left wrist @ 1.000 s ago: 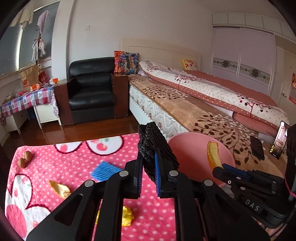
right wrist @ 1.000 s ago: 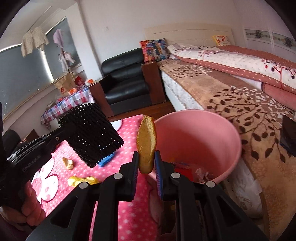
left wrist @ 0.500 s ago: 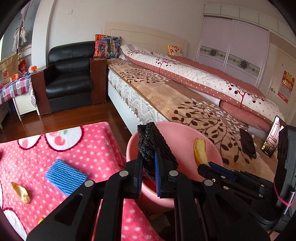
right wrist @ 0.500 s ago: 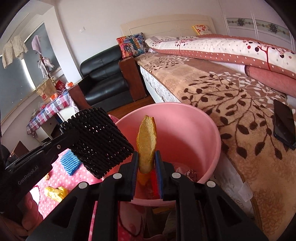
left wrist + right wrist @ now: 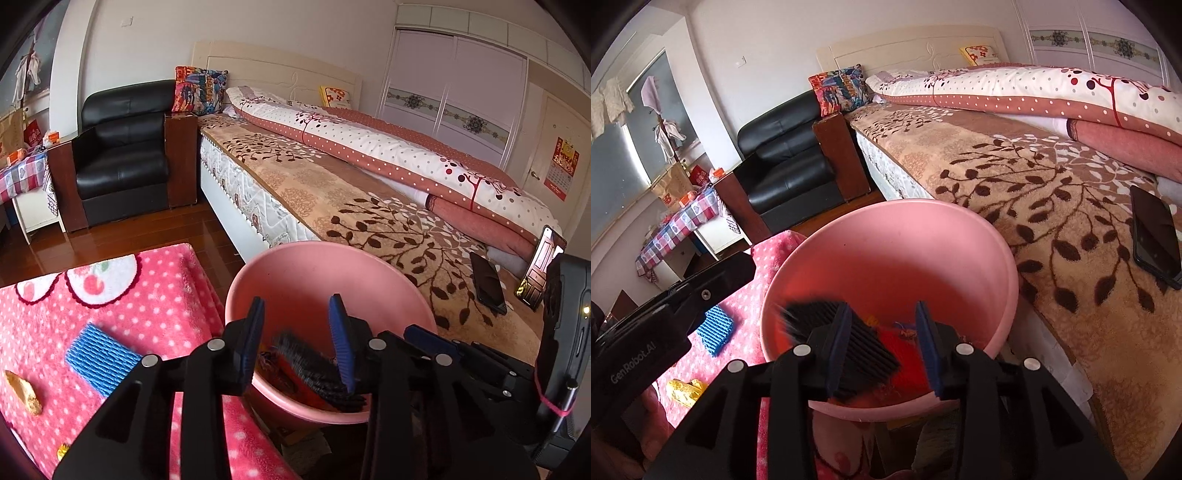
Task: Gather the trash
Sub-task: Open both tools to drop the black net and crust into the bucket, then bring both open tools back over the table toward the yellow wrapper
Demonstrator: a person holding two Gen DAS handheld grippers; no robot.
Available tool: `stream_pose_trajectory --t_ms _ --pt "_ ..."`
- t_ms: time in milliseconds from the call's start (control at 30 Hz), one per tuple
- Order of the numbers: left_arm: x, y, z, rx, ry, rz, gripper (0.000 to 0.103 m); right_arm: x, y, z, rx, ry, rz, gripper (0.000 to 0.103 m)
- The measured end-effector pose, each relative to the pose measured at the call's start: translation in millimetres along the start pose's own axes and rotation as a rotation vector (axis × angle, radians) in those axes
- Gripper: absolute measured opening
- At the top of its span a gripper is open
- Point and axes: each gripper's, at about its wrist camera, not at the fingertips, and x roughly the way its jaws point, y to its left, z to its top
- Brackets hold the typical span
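A: What is hard to make out here?

B: The black foam net (image 5: 849, 345) inside the pink bucket (image 5: 886, 236) is motion-blurred in both views, and the blue pads of each hand-held gripper cover part of it. Beneath it lies something red (image 5: 903, 349) and a scrap of orange, too smeared to name. The bucket's base is hidden behind the gripper bodies.

A: And the grippers themselves?

B: The left hand-held gripper (image 5: 297, 338) has its jaws spread wide, nothing between them; the right hand-held gripper (image 5: 884, 341) is spread the same way. Both sit over the bucket's near rim.

A: How does that compare with half a second ago?

B: Then the left one pinched the black net and the right one pinched a yellow peel strip, both held above the bucket. Now both have let go; the net is down in the bucket, and I cannot pick out the peel for certain.

A: What is left outside?

B: On the pink polka-dot blanket (image 5: 155, 295) covering the tabletop lie a blue foam net (image 5: 101, 358), a tan scrap (image 5: 26, 393) at the left edge, and a crumpled yellow wrapper (image 5: 683, 391) seen from the right wrist.

A: The room?

B: A bed (image 5: 332, 192) with a leaf-patterned cover just beside the bucket, a dark phone (image 5: 1154, 236) lying on it, a black armchair (image 5: 122, 155), wood floor (image 5: 122, 236), and a checked side table (image 5: 679, 221).
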Motion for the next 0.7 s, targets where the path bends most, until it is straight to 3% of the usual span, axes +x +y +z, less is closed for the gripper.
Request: stream_pose_trajectory --t_ms 367,700 --pt "-28.4 7.2 -7.8 0.002 -0.042 0.079 0.037 -22.5 13.2 -13.0 0.001 -0.015 0.032 0.041" --pt "-73.1 22.9 -31.9 0.006 -0.061 0.165 0.037 -53.9 57.5 -42.5 -0.055 -0.037 0.09 0.042"
